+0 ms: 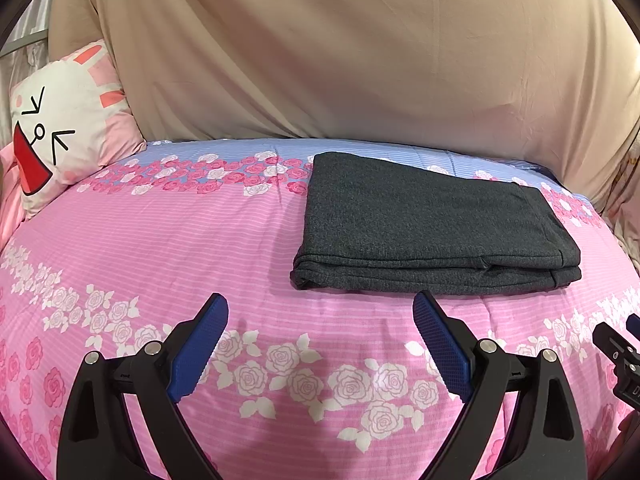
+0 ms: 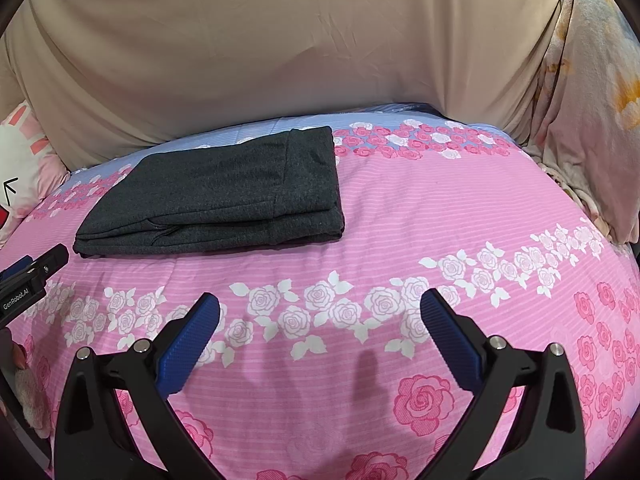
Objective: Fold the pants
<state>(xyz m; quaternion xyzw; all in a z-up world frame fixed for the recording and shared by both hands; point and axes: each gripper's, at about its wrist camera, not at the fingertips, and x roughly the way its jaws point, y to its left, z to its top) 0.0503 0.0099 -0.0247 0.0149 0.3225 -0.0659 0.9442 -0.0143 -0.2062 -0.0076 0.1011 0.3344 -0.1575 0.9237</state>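
Observation:
Dark grey pants point(image 1: 428, 224) lie folded in a flat stack of layers on the pink floral bedspread point(image 1: 200, 248). In the right wrist view the same pants point(image 2: 224, 192) rest at the upper left. My left gripper point(image 1: 320, 308) is open, a short way in front of the stack's near edge, nothing between its blue pads point(image 1: 200, 348). My right gripper point(image 2: 320, 304) is open too, over bare bedspread point(image 2: 440, 208), in front of and to the right of the stack. Each gripper's tip shows at the other view's edge: the right one point(image 1: 616, 344), the left one point(image 2: 32, 276).
A cartoon rabbit pillow point(image 1: 60, 132) leans at the bed's left end. A beige sheet point(image 1: 320, 48) hangs behind the bed. A pale floral cloth point(image 2: 588, 100) drapes at the right end. Fingers of a hand point(image 2: 16, 354) show at the left edge.

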